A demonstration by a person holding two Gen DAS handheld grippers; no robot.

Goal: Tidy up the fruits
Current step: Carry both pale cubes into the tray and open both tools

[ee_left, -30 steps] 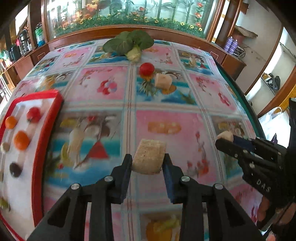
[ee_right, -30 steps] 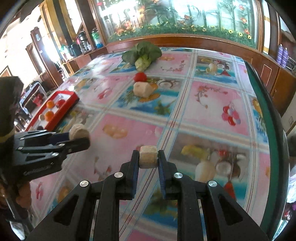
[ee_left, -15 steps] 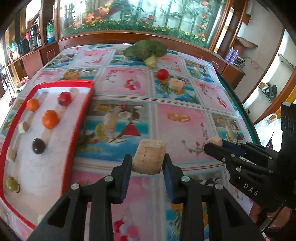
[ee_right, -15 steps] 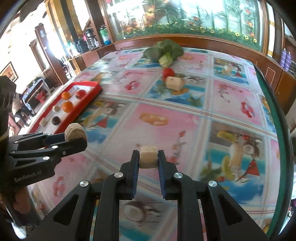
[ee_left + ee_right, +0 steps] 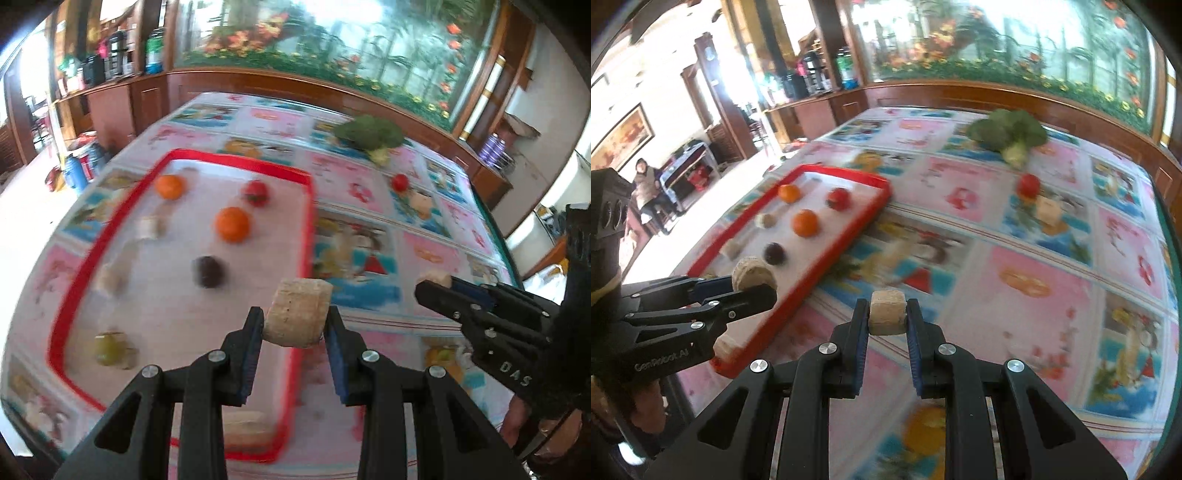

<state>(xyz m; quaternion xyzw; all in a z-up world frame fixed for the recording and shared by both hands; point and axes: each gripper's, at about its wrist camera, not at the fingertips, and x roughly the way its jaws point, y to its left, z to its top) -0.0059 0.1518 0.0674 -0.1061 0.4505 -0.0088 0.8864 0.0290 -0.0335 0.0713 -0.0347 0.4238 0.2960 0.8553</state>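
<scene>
My left gripper (image 5: 294,325) is shut on a tan cork-like block (image 5: 297,312) and holds it above the right rim of the red tray (image 5: 308,221). My right gripper (image 5: 886,321) is shut on a smaller tan block (image 5: 886,312) above the tablecloth, right of the tray (image 5: 846,236). The tray holds two oranges (image 5: 232,224), a red fruit (image 5: 255,191), a dark fruit (image 5: 208,271), a green fruit (image 5: 109,347) and several tan blocks. The right gripper also shows in the left wrist view (image 5: 434,282); the left gripper shows in the right wrist view (image 5: 753,282).
A red tomato (image 5: 1028,184) and a tan block (image 5: 1047,210) lie on the patterned tablecloth at the far right. Green leafy vegetables (image 5: 1008,129) lie near the far edge. A wooden cabinet runs behind the table. A person sits far left (image 5: 646,184).
Both grippers have moved left toward the red tray, each still holding its block. The tray now lies under and ahead of the left gripper.
</scene>
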